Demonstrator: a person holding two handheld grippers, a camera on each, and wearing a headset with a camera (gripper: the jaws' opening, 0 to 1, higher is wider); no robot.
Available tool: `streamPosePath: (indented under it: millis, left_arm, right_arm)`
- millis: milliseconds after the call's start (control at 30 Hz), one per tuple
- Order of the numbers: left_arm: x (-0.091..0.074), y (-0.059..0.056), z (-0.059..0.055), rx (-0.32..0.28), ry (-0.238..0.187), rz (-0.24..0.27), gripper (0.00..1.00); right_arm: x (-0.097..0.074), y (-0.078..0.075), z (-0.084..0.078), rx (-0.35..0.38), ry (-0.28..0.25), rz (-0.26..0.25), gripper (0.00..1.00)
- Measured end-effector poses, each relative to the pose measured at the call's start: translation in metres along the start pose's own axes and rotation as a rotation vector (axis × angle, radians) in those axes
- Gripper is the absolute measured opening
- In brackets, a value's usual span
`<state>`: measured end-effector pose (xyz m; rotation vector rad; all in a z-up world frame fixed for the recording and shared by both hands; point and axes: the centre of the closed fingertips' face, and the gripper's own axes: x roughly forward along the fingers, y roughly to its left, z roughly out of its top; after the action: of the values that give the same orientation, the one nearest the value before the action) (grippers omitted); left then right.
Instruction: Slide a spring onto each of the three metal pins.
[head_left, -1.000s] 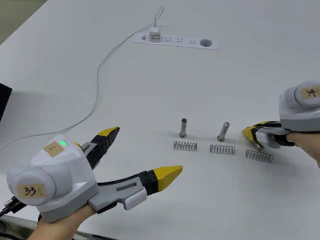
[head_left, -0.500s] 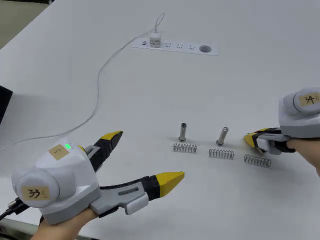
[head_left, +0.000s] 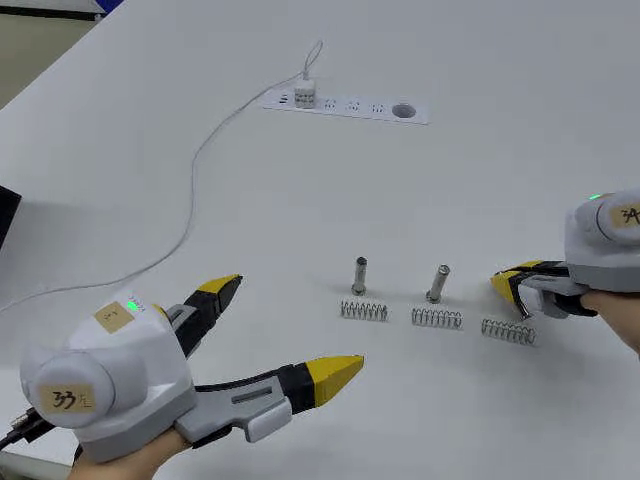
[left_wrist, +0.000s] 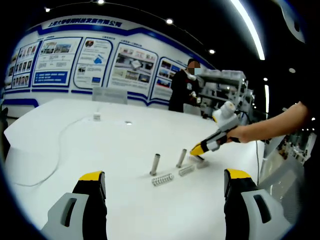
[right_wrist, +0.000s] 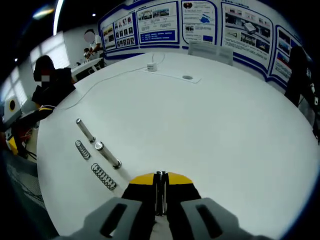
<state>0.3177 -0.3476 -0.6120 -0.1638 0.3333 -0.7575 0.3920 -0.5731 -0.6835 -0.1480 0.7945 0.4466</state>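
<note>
Two metal pins (head_left: 359, 275) (head_left: 438, 283) stand upright on the white table. Three springs (head_left: 363, 311) (head_left: 437, 318) (head_left: 508, 331) lie in a row just in front of them. My right gripper (head_left: 513, 286) hovers right of the second pin and above the third spring, shut on a thin third metal pin (right_wrist: 160, 192) that shows between its yellow tips (right_wrist: 160, 176). My left gripper (head_left: 282, 328) is at the lower left, open wide and empty, with the pins (left_wrist: 155, 164) (left_wrist: 181, 157) and springs (left_wrist: 162, 179) ahead of it.
A white power strip (head_left: 345, 105) with a plugged charger (head_left: 304, 97) lies at the back, its cable (head_left: 195, 170) running down to the left. A dark object (head_left: 5, 215) sits at the left edge. A person (left_wrist: 182, 85) stands beyond the table.
The head camera has tilted, so everything sits lower in the picture. My right gripper has drawn slightly to the right with the pin. The left gripper has barely moved.
</note>
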Motion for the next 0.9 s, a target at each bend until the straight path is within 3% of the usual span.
streamPosePath:
  millis: [900]
  left_arm:
    - [0.0,-0.003,0.001,0.014,-0.001,-0.01,1.0]
  right_arm:
    - [-0.022,0.007,0.013,-0.008,-0.091,0.009,0.07]
